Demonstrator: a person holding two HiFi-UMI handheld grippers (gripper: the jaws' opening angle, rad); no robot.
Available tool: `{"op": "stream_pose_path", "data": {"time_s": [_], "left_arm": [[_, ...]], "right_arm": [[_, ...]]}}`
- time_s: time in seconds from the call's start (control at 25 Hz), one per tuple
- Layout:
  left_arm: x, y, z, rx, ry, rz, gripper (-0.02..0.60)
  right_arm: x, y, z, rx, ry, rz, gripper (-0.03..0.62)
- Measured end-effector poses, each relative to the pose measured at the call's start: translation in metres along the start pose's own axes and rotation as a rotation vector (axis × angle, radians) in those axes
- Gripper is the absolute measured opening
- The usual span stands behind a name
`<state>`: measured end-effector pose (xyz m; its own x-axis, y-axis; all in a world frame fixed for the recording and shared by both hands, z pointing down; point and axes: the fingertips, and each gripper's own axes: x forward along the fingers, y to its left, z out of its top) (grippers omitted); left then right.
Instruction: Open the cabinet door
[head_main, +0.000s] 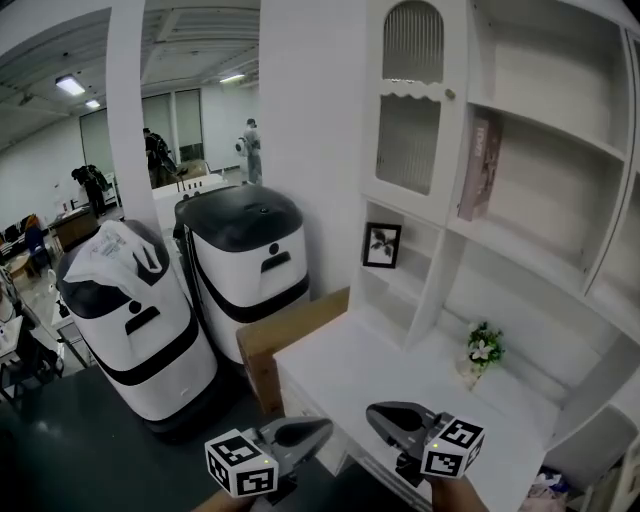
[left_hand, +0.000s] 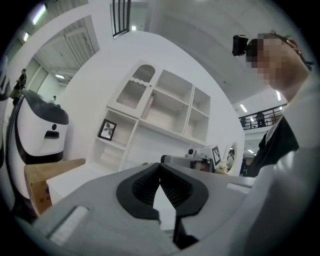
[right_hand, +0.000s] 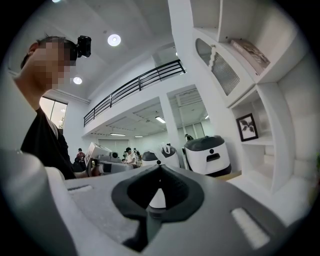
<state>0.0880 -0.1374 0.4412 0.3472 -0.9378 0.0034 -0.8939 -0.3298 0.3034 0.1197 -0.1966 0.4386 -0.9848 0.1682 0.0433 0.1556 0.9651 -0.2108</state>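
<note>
The white cabinet door (head_main: 410, 110), with an arched ribbed-glass panel and a small knob (head_main: 451, 94), stands closed at the upper left of the white shelf unit. It also shows as the door (left_hand: 134, 92) in the left gripper view and the door (right_hand: 220, 67) in the right gripper view. Both grippers hang low at the bottom of the head view, well below the door and apart from it. My left gripper (head_main: 325, 428) points right and my right gripper (head_main: 372, 412) points left, tip towards tip. Each is shut with nothing in it: left gripper (left_hand: 160, 165), right gripper (right_hand: 160, 167).
A white desk top (head_main: 360, 375) lies under the shelves, with a flower pot (head_main: 483, 350) on it. A framed picture (head_main: 381, 245) and a book (head_main: 475, 170) sit in open shelves. Two white-and-black machines (head_main: 250, 260) (head_main: 135, 320) and a cardboard box (head_main: 290, 335) stand left. People stand far back.
</note>
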Motion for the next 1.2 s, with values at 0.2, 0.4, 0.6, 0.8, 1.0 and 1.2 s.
{"op": "stream_pose_path", "data": {"time_s": [0.2,0.4,0.6,0.8,1.0,1.2], "left_arm": [[0.036,0.029,0.027,0.083,0.009,-0.026,0.005],[0.064,0.049,0.046,0.100,0.008,-0.040,0.005],[0.092,0.068,0.072,0.149,-0.009,-0.083,0.005],[0.123,0.084,0.120,0.204,-0.058,-0.157,0.006],[0.157,0.100,0.166,0.305,-0.069,-0.203,0.005],[0.185,0.105,0.225,0.388,-0.131,-0.298,0.006]], "right_arm": [[0.013,-0.054,0.034,-0.027,-0.042,-0.030,0.000],[0.016,-0.081,0.067,-0.081,-0.078,-0.047,0.000],[0.014,-0.104,0.089,-0.110,-0.116,-0.096,0.000],[0.009,-0.128,0.125,-0.165,-0.145,-0.185,0.000],[0.002,-0.146,0.161,-0.217,-0.174,-0.294,0.000],[-0.002,-0.156,0.186,-0.244,-0.200,-0.385,0.000]]}}
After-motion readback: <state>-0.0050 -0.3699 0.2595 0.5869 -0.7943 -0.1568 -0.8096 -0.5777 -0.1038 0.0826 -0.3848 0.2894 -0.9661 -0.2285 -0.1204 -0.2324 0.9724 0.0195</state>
